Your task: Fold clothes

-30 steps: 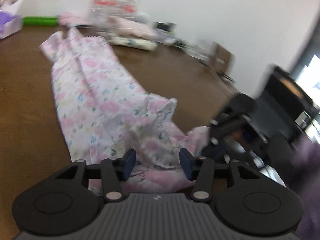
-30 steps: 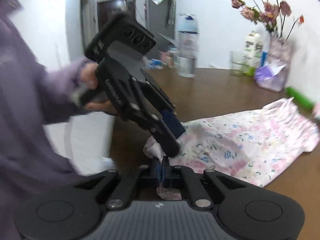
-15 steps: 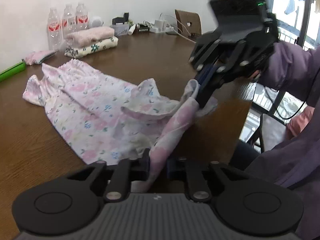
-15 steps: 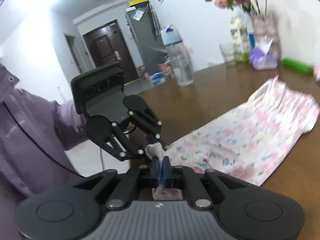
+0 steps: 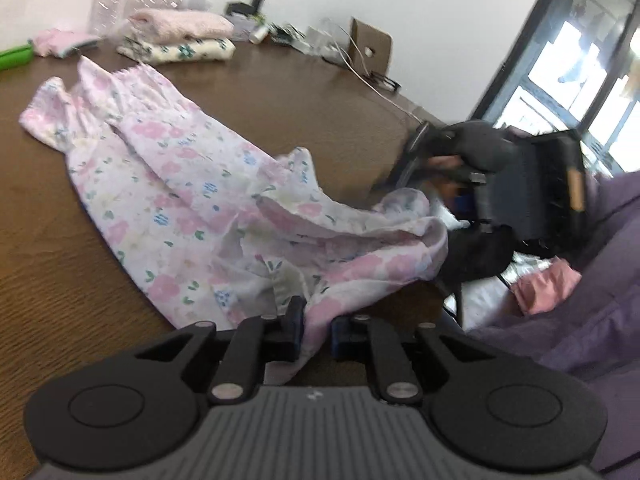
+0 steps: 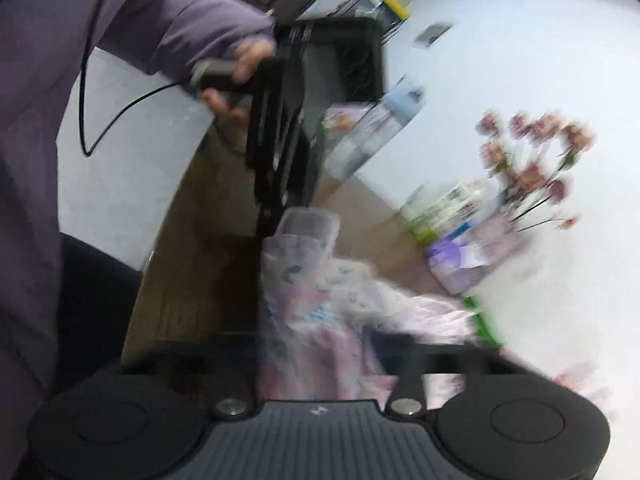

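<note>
Working the near end of the floral garment (image 5: 168, 184), by our reading: a grip-and-arrange step ahead of a fold, not a finished one.

Position: the garment lies lengthwise on the brown surface (image 5: 60, 280). Its far end (image 5: 52, 108) sits just short of the folded stack (image 5: 180, 36), and the rest runs away from the stack to the surface edge farthest from it. That end is rumpled and bunched, with no clean crease showing.

Left gripper (image 5: 318, 334): jaws clenched on a bunched strand of the garment, at the end away from the stack.

Right gripper (image 6: 324, 344): heavy blur, but the jaws stand wide apart. Cloth lies loosely between them and is not pinched. In the left wrist view this gripper sits at the surface edge farthest from the stack, beside the garment's corner.

Next move, as a judgement: the right jaws need a fresh hold on that corner, level with the left's. Then both ends can be drawn flat or carried toward the stack; we cannot settle which.

Change against earlier frames:
- Half a second ago the right jaws were pinched on the corner and held it high, with the cloth lifted between the two grippers. Now they are released and the cloth has slumped.
- The left jaws' hold matches.
- One second ago the left jaws were apart.
</note>
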The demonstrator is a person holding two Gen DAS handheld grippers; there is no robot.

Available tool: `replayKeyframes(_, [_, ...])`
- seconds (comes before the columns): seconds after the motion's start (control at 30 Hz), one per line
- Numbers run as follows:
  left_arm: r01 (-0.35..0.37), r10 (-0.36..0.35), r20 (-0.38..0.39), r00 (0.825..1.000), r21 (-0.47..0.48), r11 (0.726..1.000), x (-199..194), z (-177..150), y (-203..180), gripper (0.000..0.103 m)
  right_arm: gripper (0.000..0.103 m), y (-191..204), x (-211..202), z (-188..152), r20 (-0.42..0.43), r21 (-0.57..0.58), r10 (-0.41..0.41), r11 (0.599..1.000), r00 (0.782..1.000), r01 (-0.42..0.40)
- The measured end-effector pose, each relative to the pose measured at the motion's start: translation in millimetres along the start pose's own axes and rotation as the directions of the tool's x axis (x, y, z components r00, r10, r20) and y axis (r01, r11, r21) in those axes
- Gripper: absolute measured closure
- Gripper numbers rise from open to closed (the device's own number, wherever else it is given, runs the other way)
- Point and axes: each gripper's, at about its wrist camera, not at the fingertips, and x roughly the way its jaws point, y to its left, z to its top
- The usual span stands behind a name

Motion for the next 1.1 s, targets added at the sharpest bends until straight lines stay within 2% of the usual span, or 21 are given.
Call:
replayKeyframes(0.03, [0.023,-0.023,-0.025,0.999,0.005,1.0,-2,0,-2,0.09,0.094,-16,0,1,0.004,0.109,0.114,0.987,0.993,-0.114])
replayKeyframes(0.07, [0.052,-0.051,-0.048,0.998,0.006,0.999,-5,0,-4,0.09,0.094,-35,-4,1,0.035,0.232,0.244,0.941,0.969,-0.245])
replayKeyframes(0.1, [0.09,-0.09,-0.067,0.994,-0.001,0.996,-10,0,-5,0.09,0.095,-54,-7,1,0.083,0.346,0.363,0.863,0.928,-0.368])
replayKeyframes(0.17, [0.14,-0.142,-0.059,0.988,-0.043,0.989,-19,5,2,0.086,0.094,-88,-2,-9,0.173,0.482,0.509,0.703,0.843,-0.523])
replayKeyframes(0.2, [0.158,-0.161,-0.048,0.986,-0.067,0.985,-24,9,7,0.076,0.094,-106,1,-14,0.227,0.538,0.568,0.604,0.791,-0.588])
replayKeyframes(0.23, [0.149,-0.153,-0.031,0.988,-0.098,0.984,-27,11,14,0.068,0.094,-122,10,-20,0.252,0.595,0.587,0.532,0.769,-0.602])
replayKeyframes(0.27, [0.112,-0.115,-0.009,0.993,-0.137,0.984,-28,11,23,0.055,0.094,-136,22,-30,0.269,0.657,0.6,0.458,0.753,-0.599])
replayKeyframes(0.3, [0.076,-0.075,0.011,0.997,-0.177,0.981,-29,12,32,0.052,0.093,-150,34,-40,0.287,0.711,0.611,0.38,0.738,-0.591])
replayKeyframes(0.43, [-0.059,0.09,0.075,0.993,-0.339,0.939,-33,13,68,0.051,0.087,-172,61,-69,0.318,0.813,0.547,0.263,0.774,-0.519])
replayKeyframes(0.5, [-0.057,0.118,0.152,0.981,-0.354,0.933,-45,8,66,0.048,0.087,-172,59,-71,0.335,0.801,0.538,0.27,0.774,-0.534])
replayKeyframes(0.6, [-0.089,0.153,0.235,0.96,-0.262,0.961,-51,4,37,0.041,0.087,-171,56,-66,0.35,0.773,0.547,0.29,0.761,-0.564])
replayKeyframes(0.7, [-0.083,0.129,0.204,0.97,-0.222,0.972,-32,4,24,0.041,0.087,-172,55,-63,0.351,0.771,0.553,0.287,0.756,-0.569])
replayKeyframes(0.73, [-0.091,0.135,0.19,0.973,-0.222,0.971,-25,2,23,0.041,0.084,-174,52,-64,0.337,0.777,0.543,0.3,0.769,-0.553])
replayKeyframes(0.77, [-0.107,0.15,0.176,0.973,-0.23,0.967,-19,0,25,0.041,0.075,-172,47,-64,0.319,0.787,0.524,0.318,0.79,-0.529])
replayKeyframes(0.87, [-0.095,0.142,0.182,0.973,-0.247,0.964,-10,-8,26,0.041,0.048,-176,16,-66,0.296,0.796,0.404,0.396,0.865,-0.457])
replayKeyframes(0.9, [-0.096,0.137,0.178,0.974,-0.225,0.97,-9,-9,22,0.041,0.046,-177,1,-70,0.285,0.805,0.347,0.419,0.893,-0.42])
replayKeyframes(0.97, [-0.102,0.138,0.181,0.974,-0.194,0.976,-10,-10,15,0.041,0.046,-175,-27,-71,0.24,0.821,0.208,0.478,0.948,-0.313])
replayKeyframes(1.0, [-0.114,0.155,0.199,0.968,-0.202,0.973,-13,-10,13,0.04,0.048,-169,-37,-68,0.238,0.821,0.16,0.494,0.958,-0.286])
replayKeyframes(1.03, [-0.125,0.171,0.216,0.961,-0.211,0.969,-16,-10,12,0.04,0.054,-163,-46,-66,0.235,0.821,0.112,0.509,0.965,-0.259])
replayKeyframes(1.07, [-0.136,0.188,0.233,0.954,-0.22,0.966,-20,-11,10,0.04,0.07,-157,-55,-64,0.233,0.821,0.063,0.522,0.97,-0.232])
replayKeyframes(1.1, [-0.147,0.204,0.25,0.947,-0.229,0.962,-23,-11,8,0.04,0.078,-149,-56,-62,0.239,0.82,0.044,0.526,0.97,-0.226])
